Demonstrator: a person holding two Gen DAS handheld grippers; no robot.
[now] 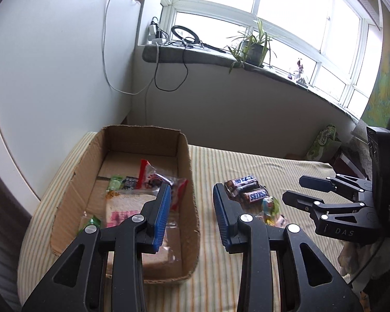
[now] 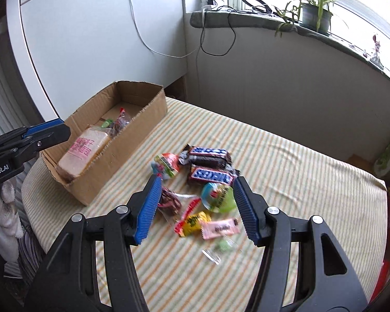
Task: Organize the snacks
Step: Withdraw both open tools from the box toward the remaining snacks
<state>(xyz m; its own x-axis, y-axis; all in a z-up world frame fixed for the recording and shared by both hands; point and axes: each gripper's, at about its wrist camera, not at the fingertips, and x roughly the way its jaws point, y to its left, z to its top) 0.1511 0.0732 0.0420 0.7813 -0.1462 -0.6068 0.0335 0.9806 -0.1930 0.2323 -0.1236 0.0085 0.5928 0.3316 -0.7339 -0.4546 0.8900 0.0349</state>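
Both tools are empty. The left gripper (image 1: 191,202) stands with its jaws apart and nothing between them, low centre of the left wrist view, over the right wall of the cardboard box (image 1: 187,156). The right gripper (image 2: 196,202) is likewise released, jaws wide, lower centre of the right wrist view, above the loose pile.

The box sits at the left of the striped cloth (image 2: 286,161) and already holds a bread packet (image 2: 84,150) and a few small wrapped items. Still outside it, at centre frame of the right view, lie two Snickers bars (image 2: 210,175), a round green-and-blue pack (image 2: 217,197), a yellow candy (image 2: 195,222), a pink candy (image 2: 219,228), a clear bag of dark strips (image 2: 170,201) and a small clear-wrapped sweet (image 2: 221,247).

Risks, as judged:
- The pile is tight, with wrappers overlapping. A closing pinch may catch two pieces, or a loose wrapper tail only, and drop one on the way to the box.
- Glossy film is likely to slip between the pads.
- The cloth looks soft; pressing down may gather fabric into the jaws.
- The left gripper sits close to the box wall and could nudge or crush it.
- Both tools working the same ground may collide.
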